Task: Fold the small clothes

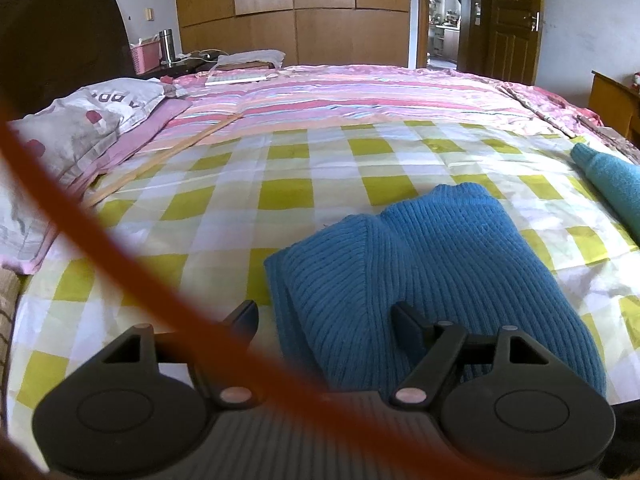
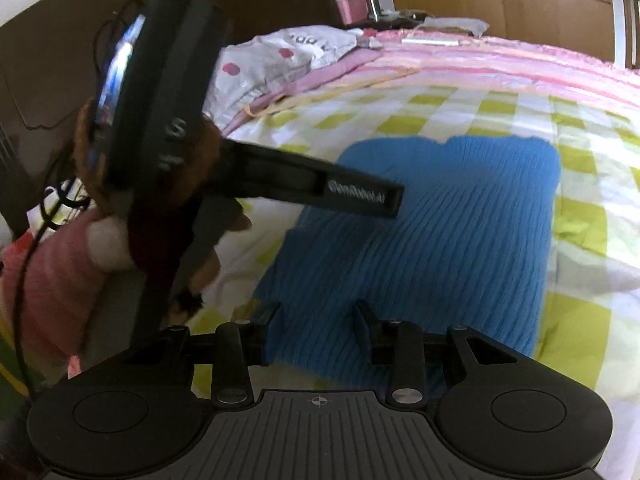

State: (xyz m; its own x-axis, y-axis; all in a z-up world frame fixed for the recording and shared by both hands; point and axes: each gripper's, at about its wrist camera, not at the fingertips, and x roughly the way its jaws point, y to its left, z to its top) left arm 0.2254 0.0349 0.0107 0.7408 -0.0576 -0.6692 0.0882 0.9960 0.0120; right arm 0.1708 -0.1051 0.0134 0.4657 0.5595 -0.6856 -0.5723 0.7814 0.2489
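A folded blue ribbed knit garment (image 1: 432, 264) lies on the yellow-and-white checked cloth (image 1: 224, 200) on the bed. My left gripper (image 1: 324, 316) is open at the garment's near end. Its left finger stands off the knit's left edge and its right finger rests over the knit. In the right wrist view the same blue garment (image 2: 440, 240) lies flat, and my right gripper (image 2: 316, 316) hovers open over its near left corner, with blue knit showing in the gap. The left gripper's finger (image 2: 360, 196) reaches in from the left over the garment, held by a hand in a fuzzy sleeve.
A rolled teal garment (image 1: 612, 184) lies at the cloth's right edge. An orange cable (image 1: 100, 240) crosses the left of the left wrist view. A pillow (image 1: 80, 120), a thin wooden stick (image 1: 160, 160) and a striped pink quilt (image 1: 360, 96) lie farther back.
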